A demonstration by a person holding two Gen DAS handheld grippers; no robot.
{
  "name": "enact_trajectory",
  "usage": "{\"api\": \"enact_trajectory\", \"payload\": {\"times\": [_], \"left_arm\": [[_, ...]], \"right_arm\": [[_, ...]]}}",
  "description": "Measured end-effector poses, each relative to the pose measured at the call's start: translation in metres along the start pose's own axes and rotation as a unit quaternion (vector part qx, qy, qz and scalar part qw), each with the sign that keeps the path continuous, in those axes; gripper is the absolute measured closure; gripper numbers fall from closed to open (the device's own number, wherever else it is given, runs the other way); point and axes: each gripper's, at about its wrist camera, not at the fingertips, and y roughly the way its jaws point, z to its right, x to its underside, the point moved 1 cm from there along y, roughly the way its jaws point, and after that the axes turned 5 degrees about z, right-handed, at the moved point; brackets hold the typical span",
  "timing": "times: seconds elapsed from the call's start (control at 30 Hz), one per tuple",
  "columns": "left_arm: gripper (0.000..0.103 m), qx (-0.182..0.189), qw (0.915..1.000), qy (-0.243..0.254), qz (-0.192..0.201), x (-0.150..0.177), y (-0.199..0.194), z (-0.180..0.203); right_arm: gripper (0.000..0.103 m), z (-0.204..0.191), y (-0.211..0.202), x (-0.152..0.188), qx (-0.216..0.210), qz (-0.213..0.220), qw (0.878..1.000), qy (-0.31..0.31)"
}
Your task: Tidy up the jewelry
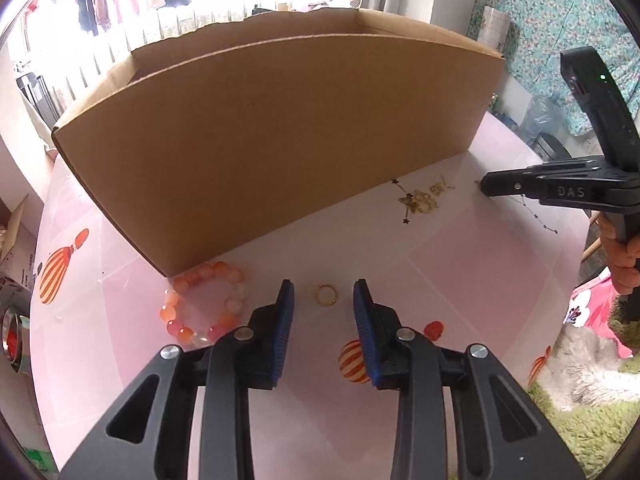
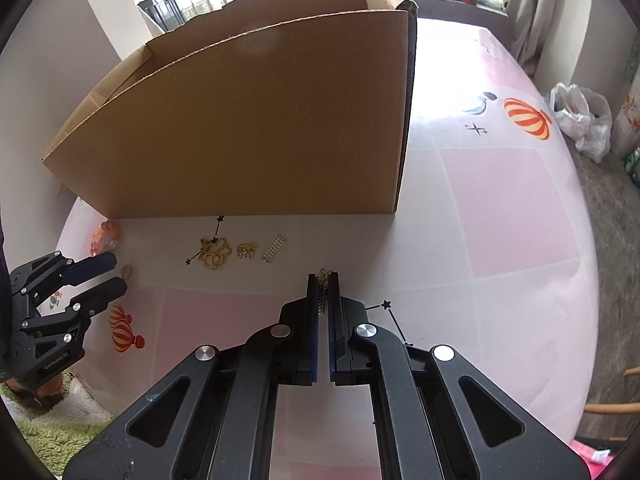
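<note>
silver chain [image 2: 322, 292] lengthwise between right jaws

One open brown cardboard box [image 2: 256, 120] stands on one round table covered with a pink-and-white cloth [image 2: 500, 208]. One bracelet of orange and pink glassy beads [image 1: 200, 304] lies on it, and one small gold ring [image 1: 326, 294]. Three more small pieces lie in a row: one gold openwork ornament [image 2: 216, 254], one small gold cluster [image 2: 247, 251] and one silver rectangular piece [image 2: 275, 253]. One thin silver chain piece [image 2: 323, 292] sits between black fingers. Two black two-finger grippers are in view: one left [image 1: 323, 304], one right [image 2: 323, 284]. One white plastic bag [image 2: 580, 120] lies on the floor.
</note>
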Motion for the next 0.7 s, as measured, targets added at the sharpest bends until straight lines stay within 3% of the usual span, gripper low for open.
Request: {"api": "enact_trajectory", "payload": {"times": [0.1,0.33,0.5,0.57,0.63,0.7], "left_arm": [[0.091,-0.008,0.9999,0.007,0.008,0.000,0.003,0.003],[0.093,-0.010,0.9991,0.041,0.000,-0.004,0.008,0.009],[0.093,-0.016,0.9996,0.017,0.014,-0.002,0.008,0.009],[0.095,-0.007,0.9998,0.008,0.016,-0.001,0.007,0.006],[0.103,0.010,0.9998,0.005,0.015,0.000,0.005,0.002],[0.103,0.009,0.9999,0.008,0.011,0.000,0.004,0.000]], "right_arm": [[0.102,-0.001,0.003,-0.007,-0.001,-0.011,1.000,-0.012],[0.102,0.009,0.005,-0.008,-0.022,0.004,1.000,0.014],[0.102,0.014,-0.001,-0.008,-0.029,-0.012,0.999,0.009],[0.102,0.018,-0.006,-0.009,-0.030,-0.006,0.999,0.014],[0.102,0.009,-0.008,-0.010,-0.032,0.008,0.999,0.023],[0.102,0.015,-0.012,-0.008,-0.050,0.014,0.998,0.048]]}}
